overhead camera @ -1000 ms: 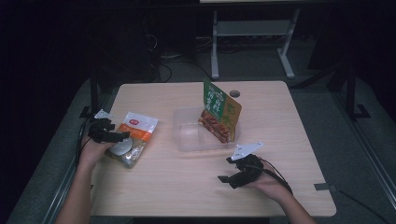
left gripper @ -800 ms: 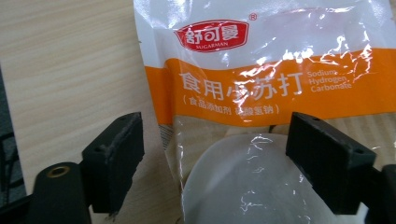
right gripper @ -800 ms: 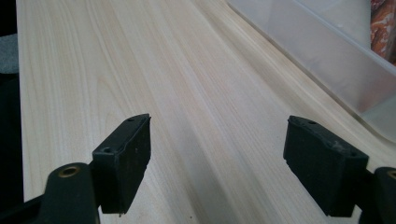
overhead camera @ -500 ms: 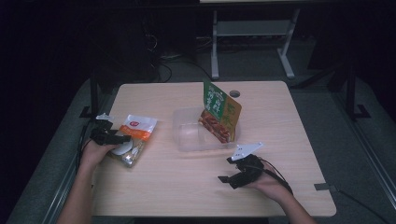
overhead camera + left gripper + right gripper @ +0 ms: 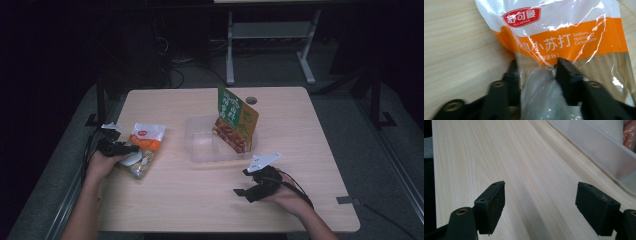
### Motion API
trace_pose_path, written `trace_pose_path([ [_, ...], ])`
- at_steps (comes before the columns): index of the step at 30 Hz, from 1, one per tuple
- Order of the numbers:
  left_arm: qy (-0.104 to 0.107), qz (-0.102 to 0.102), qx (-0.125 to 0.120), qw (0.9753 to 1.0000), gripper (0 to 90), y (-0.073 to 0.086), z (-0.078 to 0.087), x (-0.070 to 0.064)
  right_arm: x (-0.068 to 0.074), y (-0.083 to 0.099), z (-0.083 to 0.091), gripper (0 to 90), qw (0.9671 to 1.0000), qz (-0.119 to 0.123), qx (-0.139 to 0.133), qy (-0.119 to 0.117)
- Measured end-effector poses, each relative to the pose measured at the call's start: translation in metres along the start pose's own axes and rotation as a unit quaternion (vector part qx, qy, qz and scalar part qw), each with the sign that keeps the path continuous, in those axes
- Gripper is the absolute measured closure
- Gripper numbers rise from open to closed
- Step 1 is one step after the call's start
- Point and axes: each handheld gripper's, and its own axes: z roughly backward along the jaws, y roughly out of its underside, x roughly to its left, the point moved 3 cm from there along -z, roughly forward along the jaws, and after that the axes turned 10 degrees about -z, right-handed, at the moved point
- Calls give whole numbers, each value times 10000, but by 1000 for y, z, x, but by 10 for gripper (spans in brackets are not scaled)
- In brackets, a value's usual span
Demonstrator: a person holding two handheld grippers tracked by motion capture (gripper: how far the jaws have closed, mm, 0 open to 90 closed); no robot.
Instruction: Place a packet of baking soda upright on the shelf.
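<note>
A white and orange bag of baking soda (image 5: 144,141) lies at the table's left side. My left gripper (image 5: 131,148) is shut on it; in the left gripper view the two jaws pinch a bunched, powder-filled part of the bag (image 5: 554,37) just below its orange band, left gripper (image 5: 536,67). My right gripper (image 5: 239,192) rests on the table near the front right, open, with bare wood between its jaws (image 5: 540,195).
A clear plastic container (image 5: 200,145) sits mid-table, with a green and red snack bag (image 5: 235,120) leaning in its right end. Its clear wall (image 5: 599,147) runs along the right of the right gripper view. A cable hole (image 5: 251,100) lies near the table's far edge.
My left gripper has shifted slightly toward the near side on the baking soda bag, and the bag has crumpled a little under it. The right gripper has stayed put.
</note>
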Motion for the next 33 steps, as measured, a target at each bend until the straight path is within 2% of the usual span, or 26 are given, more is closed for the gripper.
trace_pose_path([
  [3,-123,-277,152,9994,756,-2,1,-6,0,0,0,234,10000,-7,9,-4],
  [4,-157,-331,174,9992,835,-2,1,-7,1,0,0,235,10000,-12,11,-6],
  [7,-199,-383,160,9989,853,-2,3,-7,1,0,0,235,10000,-5,-1,-21],
  [9,-165,-306,82,9994,887,-2,5,-8,0,0,0,235,10000,1,2,-21],
  [14,110,-231,-168,9995,894,-2,16,-10,0,0,1,235,10000,-10,-22,-40],
  [18,353,-223,-438,9982,896,-5,30,-18,-1,0,2,235,10000,-9,-36,-41],
  [22,576,-248,-798,9948,896,-10,47,-29,-1,0,3,235,10000,-8,-52,-33],
  [27,816,-336,-1121,9898,897,-16,63,-44,-2,0,4,235,10000,0,-77,-48],
  [31,1010,-571,-1209,9859,897,-25,68,-58,-2,-1,4,239,9999,-23,-75,-87],
  [33,1031,-744,-1236,9842,898,-30,72,-66,-2,-1,4,238,9999,-23,-88,-126],
])
